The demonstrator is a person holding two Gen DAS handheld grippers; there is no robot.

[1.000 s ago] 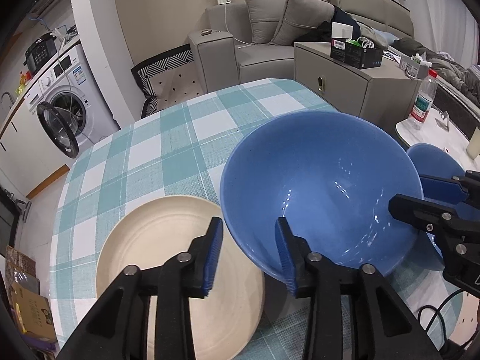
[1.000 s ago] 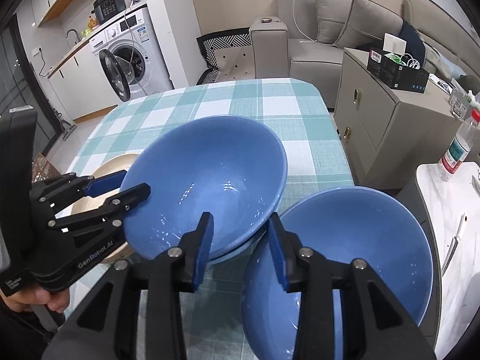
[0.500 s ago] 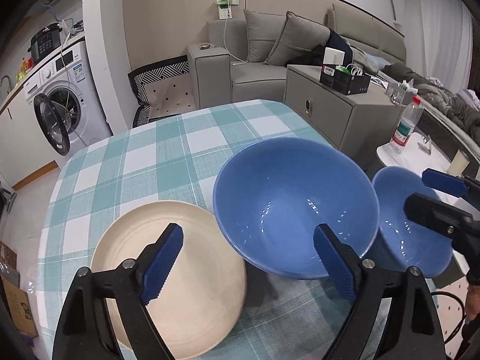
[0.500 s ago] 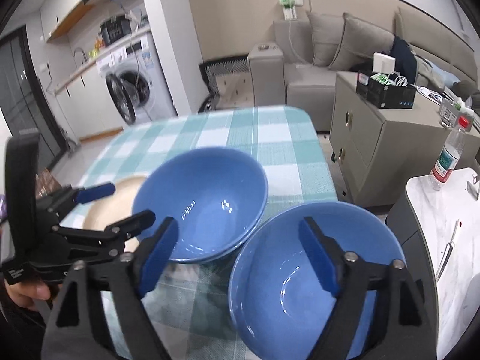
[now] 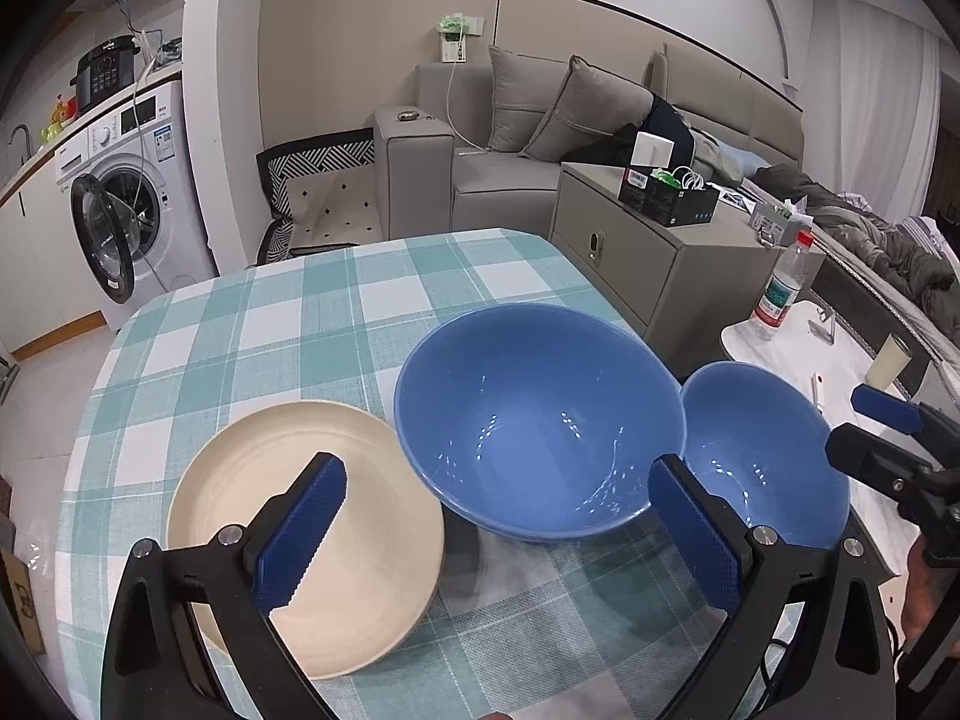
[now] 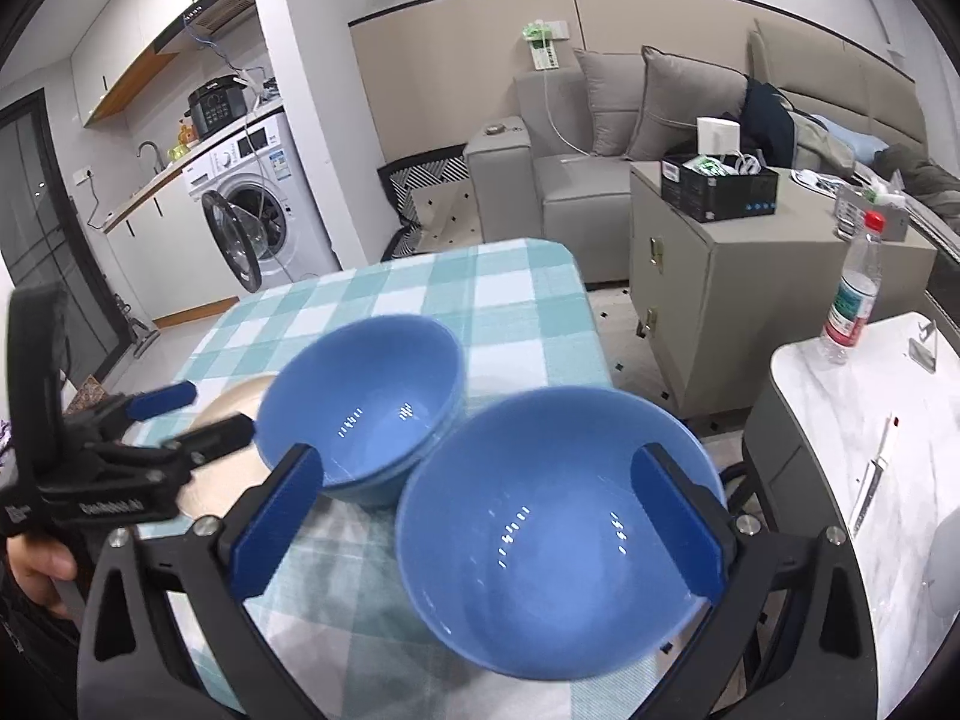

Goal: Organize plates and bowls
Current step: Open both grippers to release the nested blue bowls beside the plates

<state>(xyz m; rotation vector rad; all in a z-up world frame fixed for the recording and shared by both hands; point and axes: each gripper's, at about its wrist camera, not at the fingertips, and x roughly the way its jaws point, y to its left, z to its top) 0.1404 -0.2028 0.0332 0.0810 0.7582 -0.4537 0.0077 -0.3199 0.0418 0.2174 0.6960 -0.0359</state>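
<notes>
Both grippers hung spread wide and empty over the checked table (image 5: 252,324) as I watched: my left gripper (image 5: 501,537) above the gap between plate and bowl, my right gripper (image 6: 477,516) over the nearer bowl. Largest on the cloth was the cream plate (image 5: 360,510), at the left; beside it stood one blue bowl (image 5: 540,414), its rim overlapping the plate's edge, then a second blue bowl (image 5: 762,450) at the table's right edge.
</notes>
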